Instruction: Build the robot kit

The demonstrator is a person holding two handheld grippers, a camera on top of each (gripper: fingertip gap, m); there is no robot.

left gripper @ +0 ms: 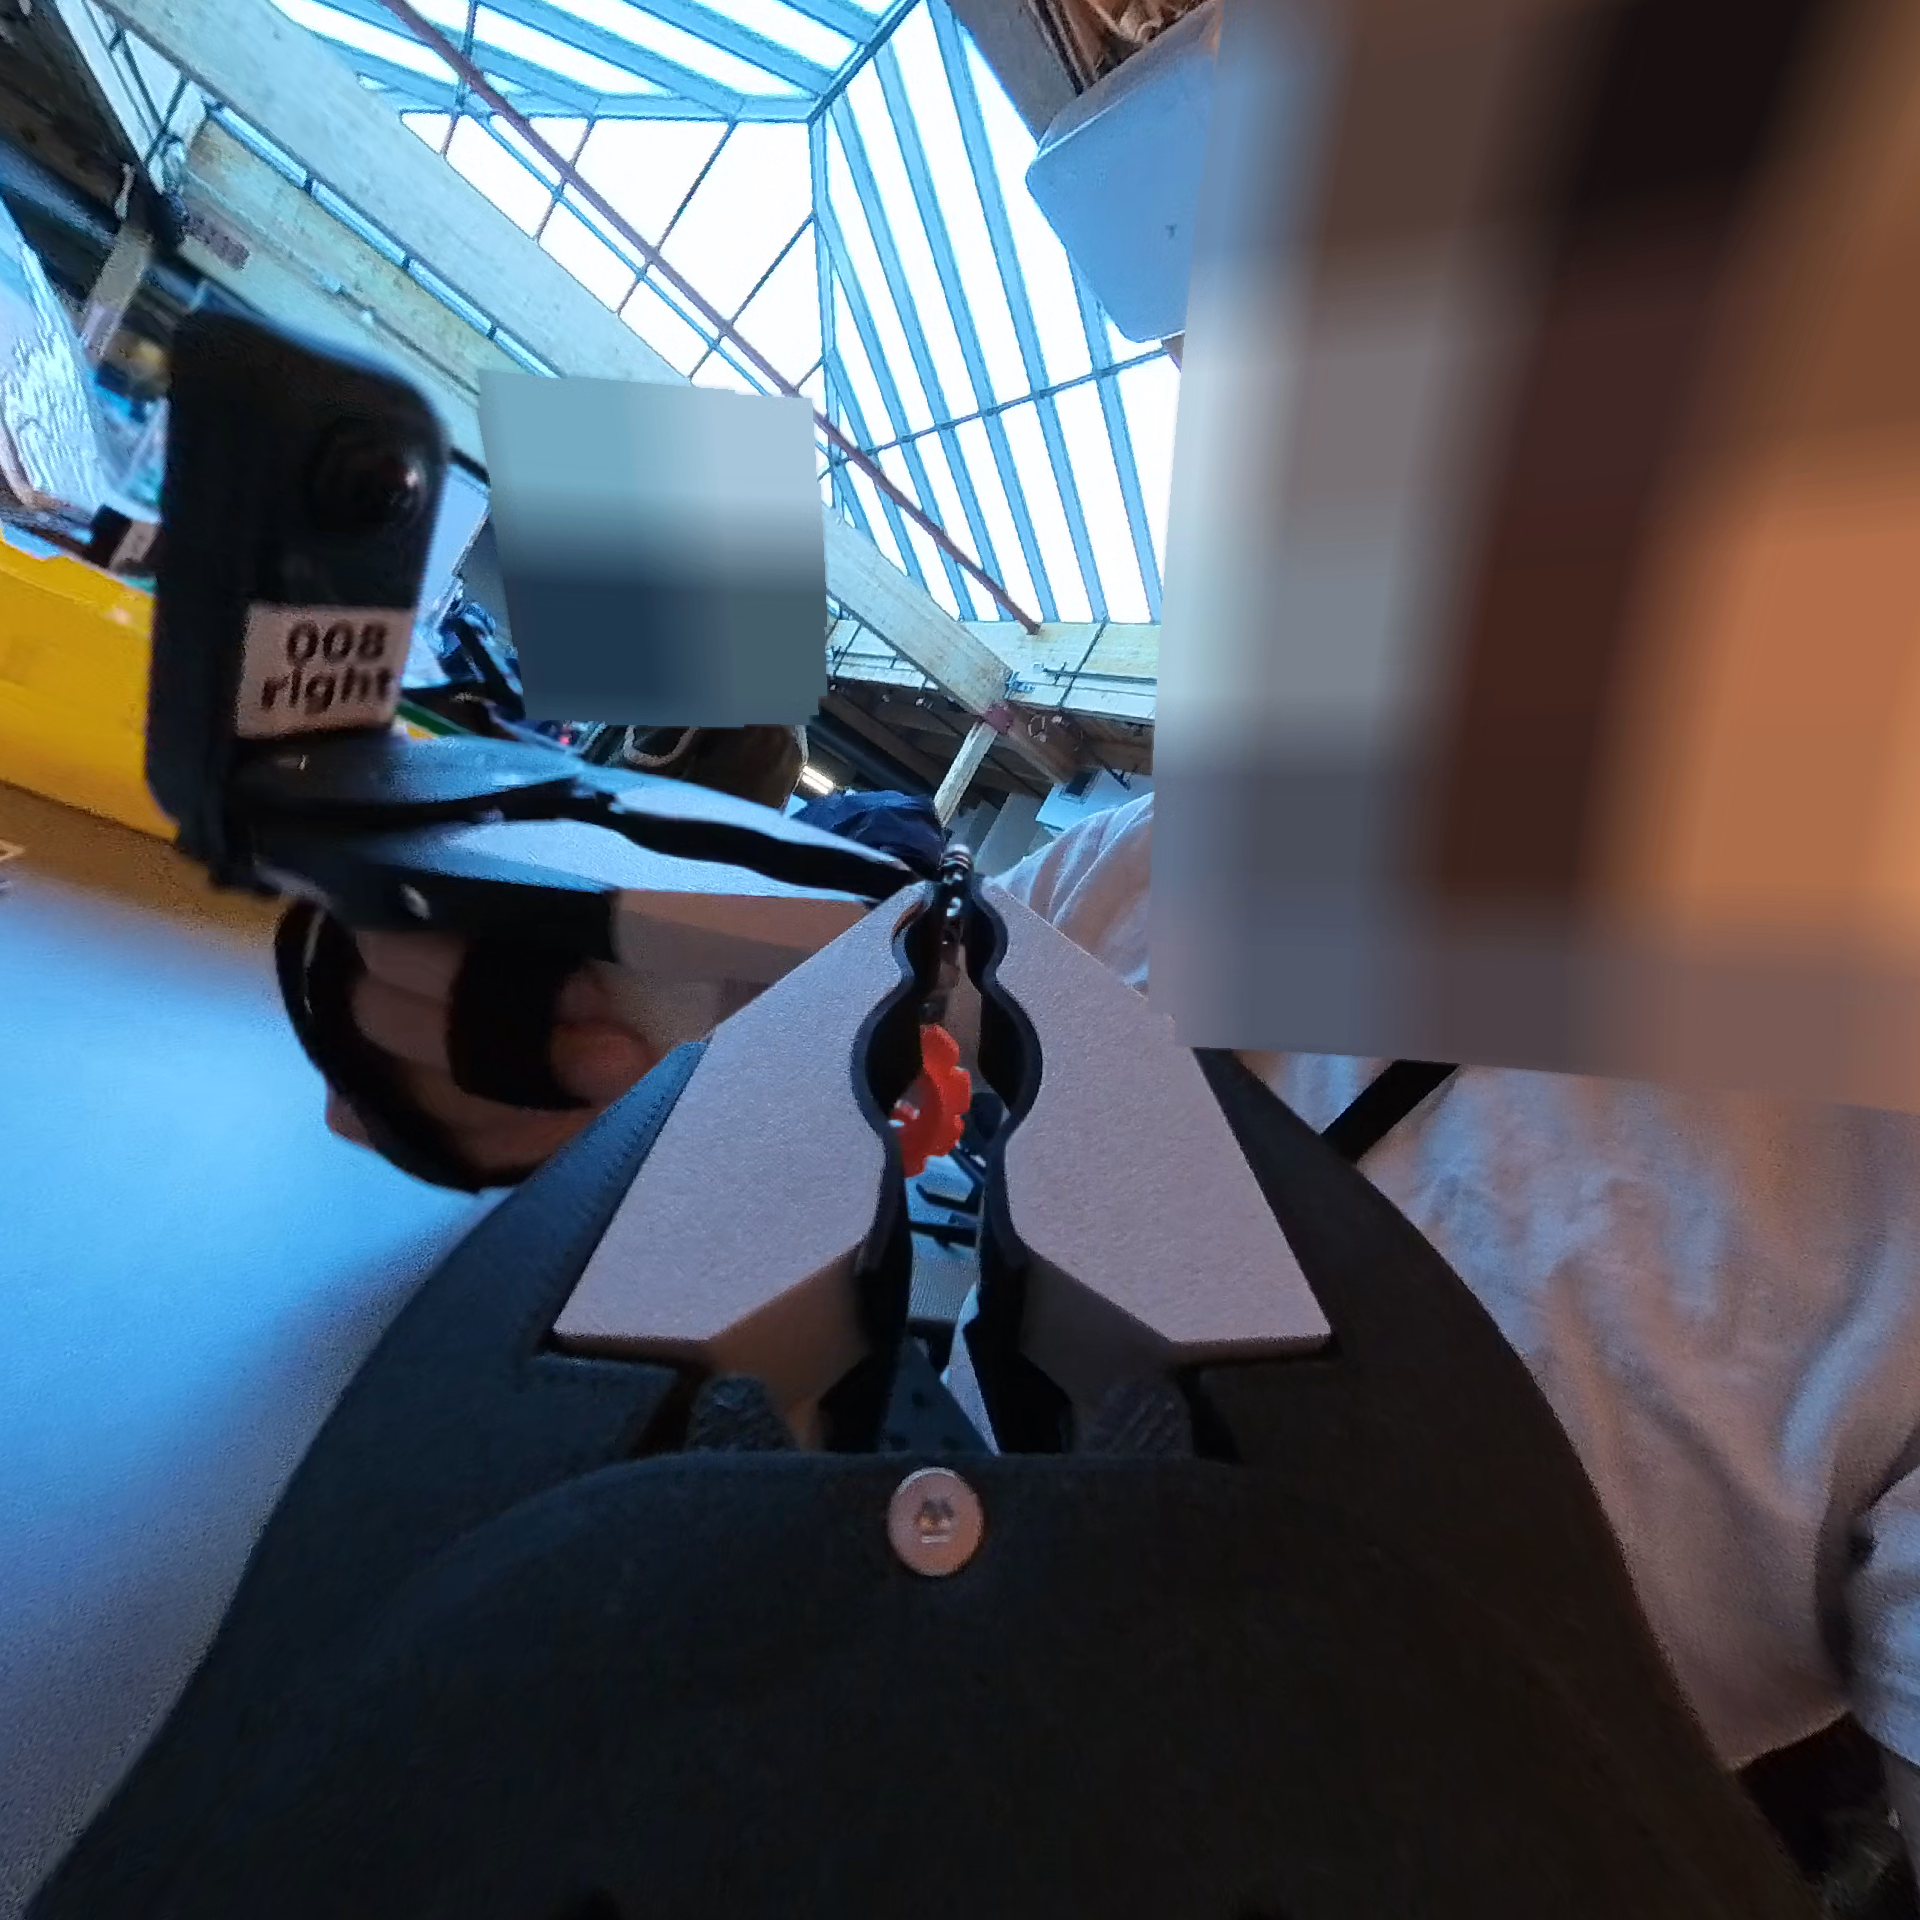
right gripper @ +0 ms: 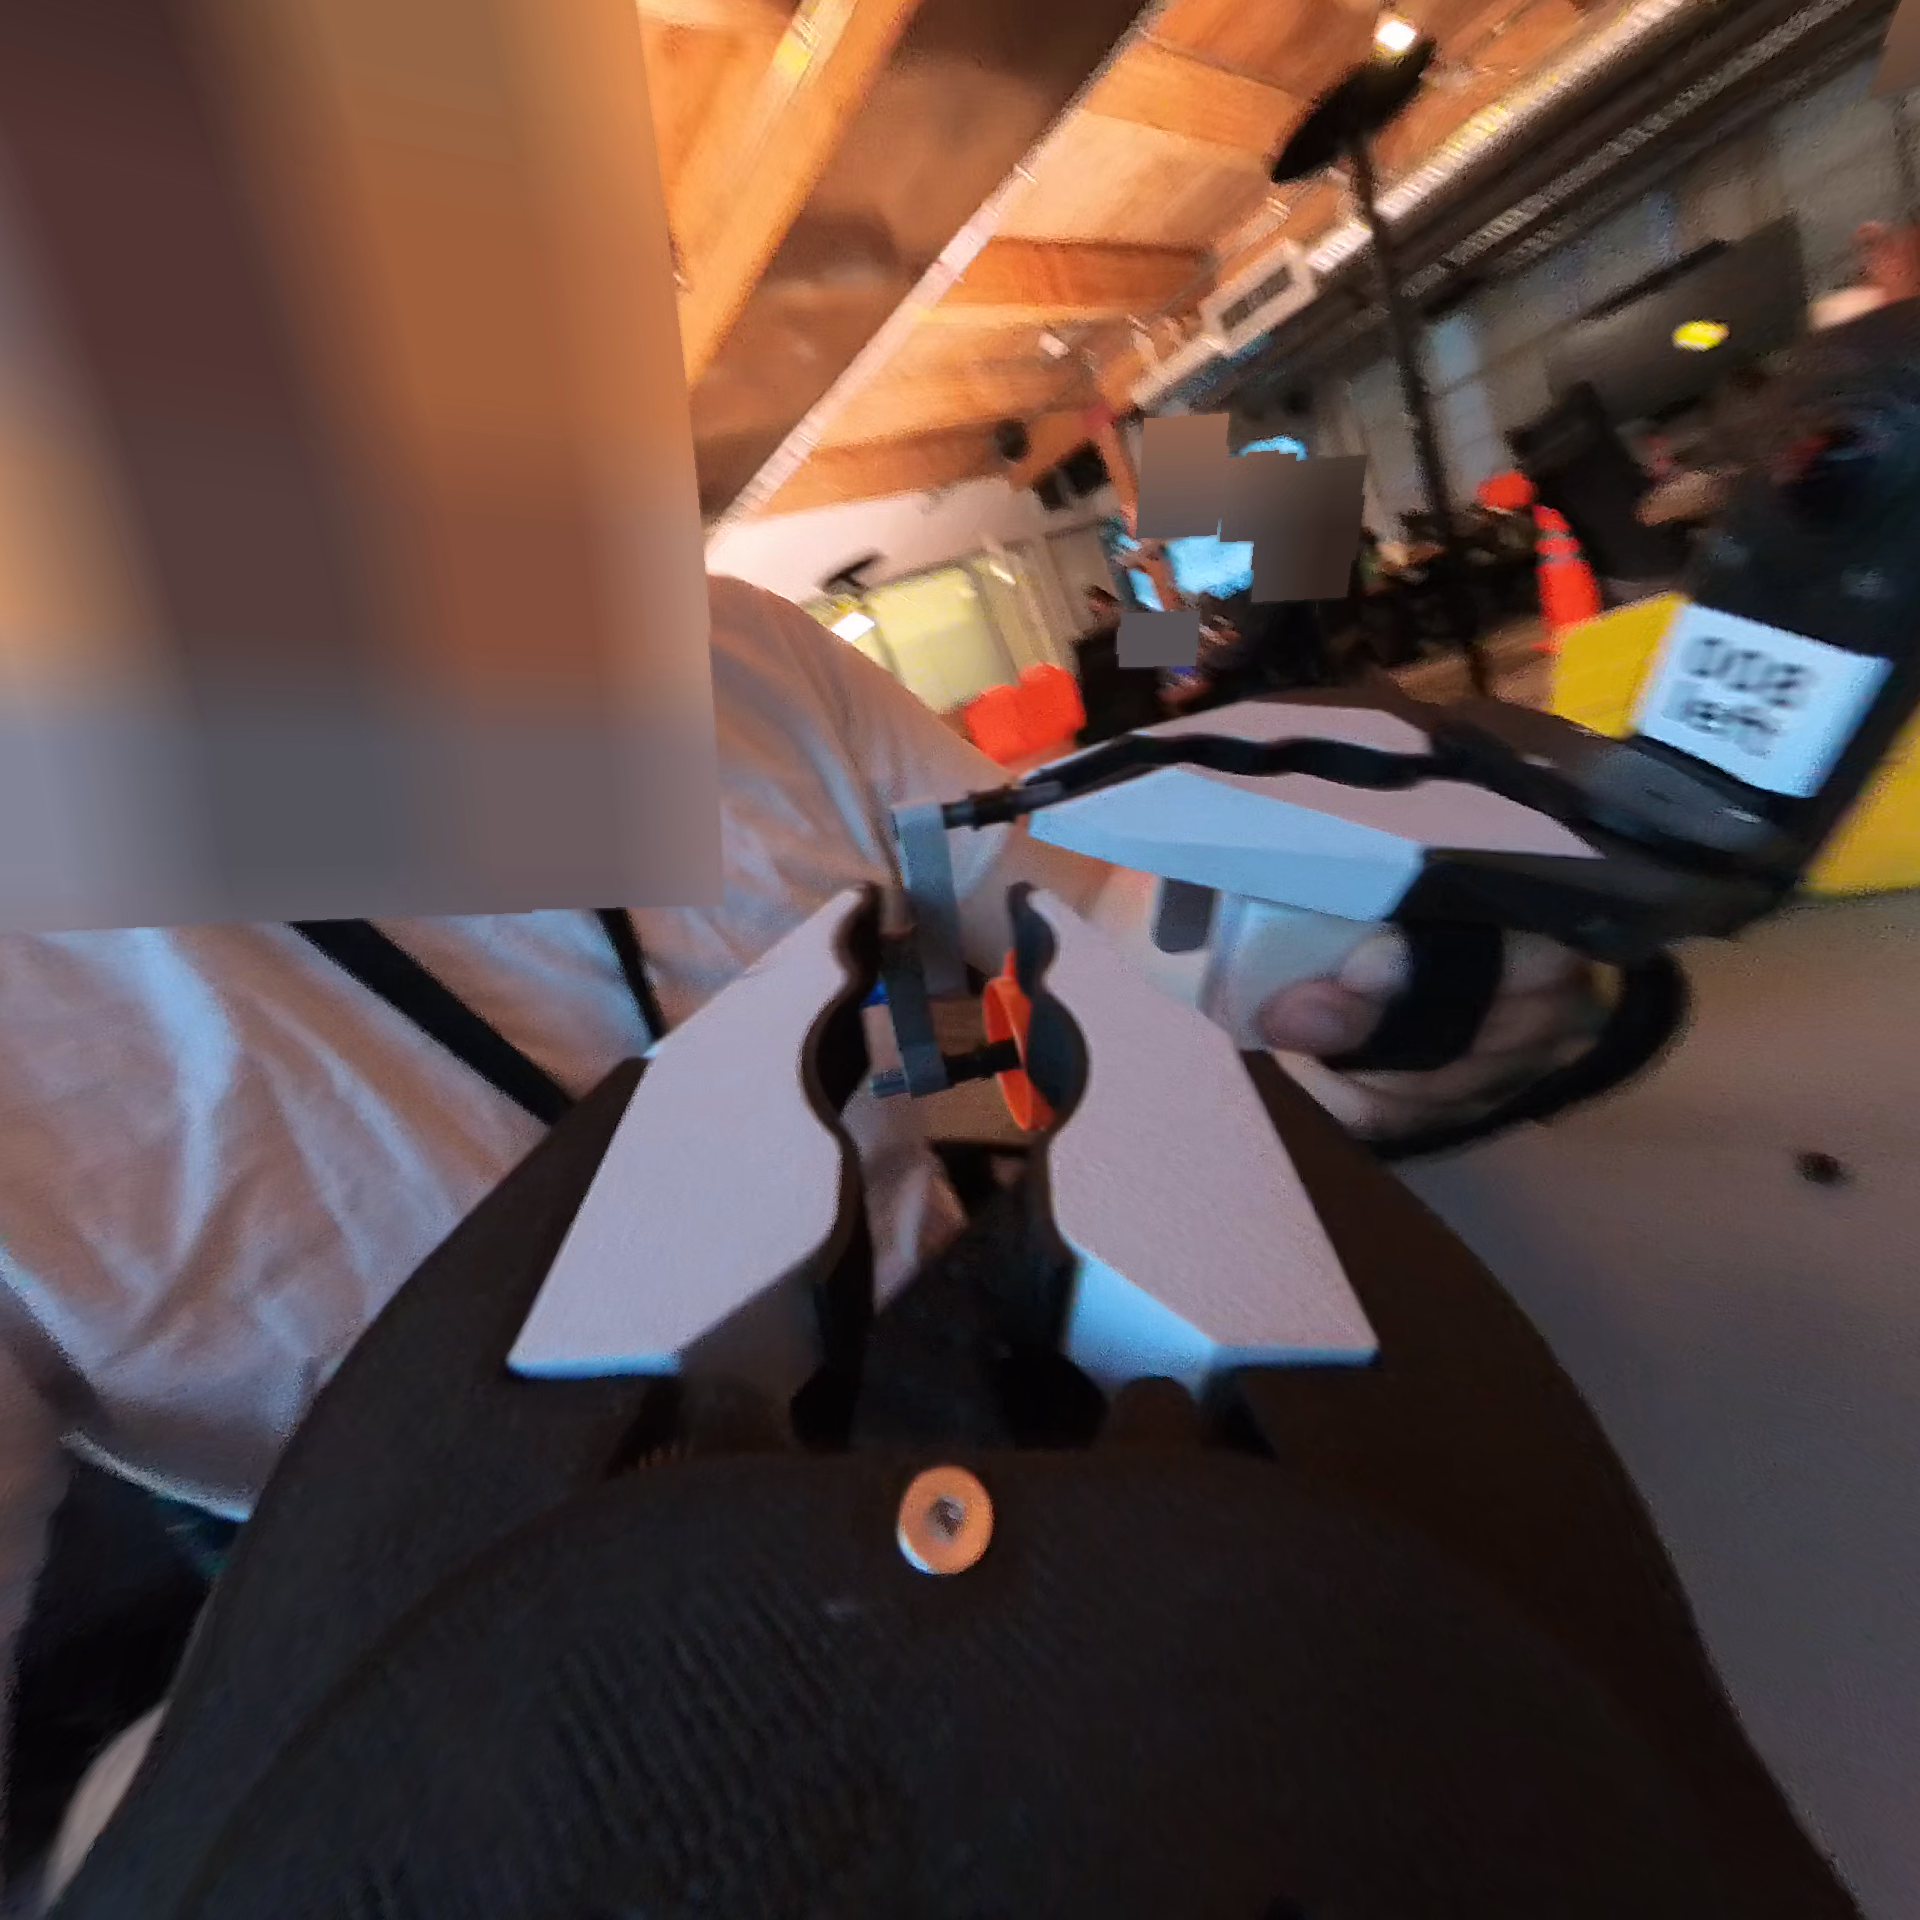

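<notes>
Left wrist view: left gripper (left gripper: 948,896) clenched at the tips on a thin black pin (left gripper: 954,864), orange knob (left gripper: 932,1103) glimpsed through the gap behind, right gripper (left gripper: 896,862) reaching in from the left in a gloved hand (left gripper: 457,1049). Right wrist view: right gripper (right gripper: 940,920) clamped on a grey bracket (right gripper: 925,862) carrying the orange knob (right gripper: 1010,1039). Left gripper (right gripper: 1031,805) entering from the right, pinching the black pin (right gripper: 987,810) at the bracket's top.

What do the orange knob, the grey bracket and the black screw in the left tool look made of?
Orange lobed knob: likely moulded plastic; saturated even colour, matt. Flat grey bracket: plastic or painted metal; uniform dull grey, blur leaves it open. Thin black screw pinched by the left tool: probably dark metal, ridged.
</notes>
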